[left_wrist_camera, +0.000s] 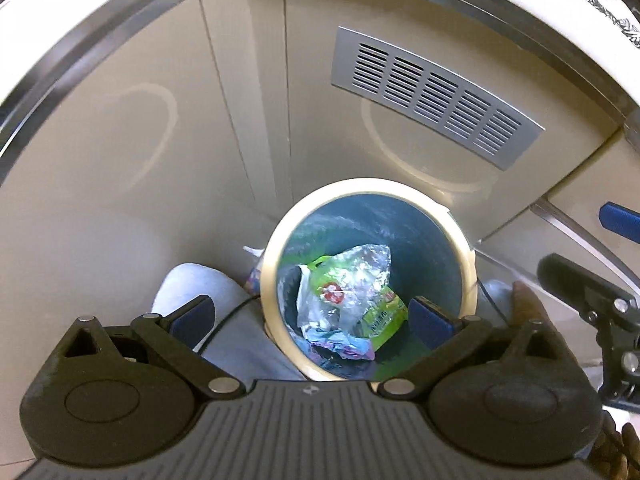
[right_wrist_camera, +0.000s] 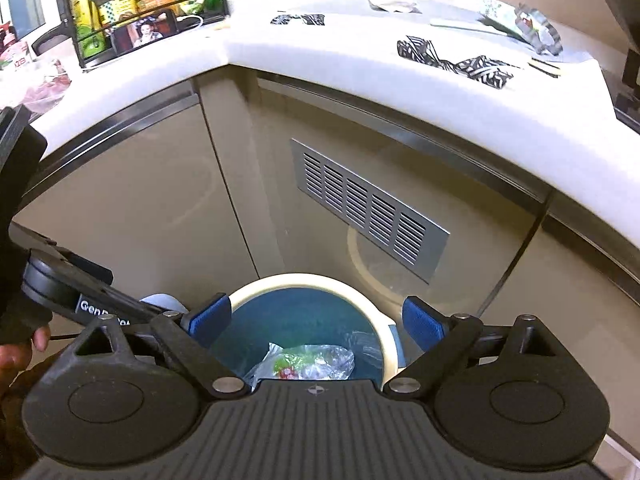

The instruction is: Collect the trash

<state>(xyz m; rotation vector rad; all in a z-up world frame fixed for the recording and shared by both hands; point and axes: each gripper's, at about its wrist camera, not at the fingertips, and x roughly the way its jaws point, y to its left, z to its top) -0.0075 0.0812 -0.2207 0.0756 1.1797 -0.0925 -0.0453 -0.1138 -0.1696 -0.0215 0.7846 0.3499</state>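
Left wrist view: left gripper points steeply down over the trash bin, jaws spread wide with nothing between the blue pads. Crumpled plastic wrappers lie inside the bin.

Right wrist view: right gripper tilts down toward the same bin, jaws apart and empty. More wrappers lie on the white countertop above.
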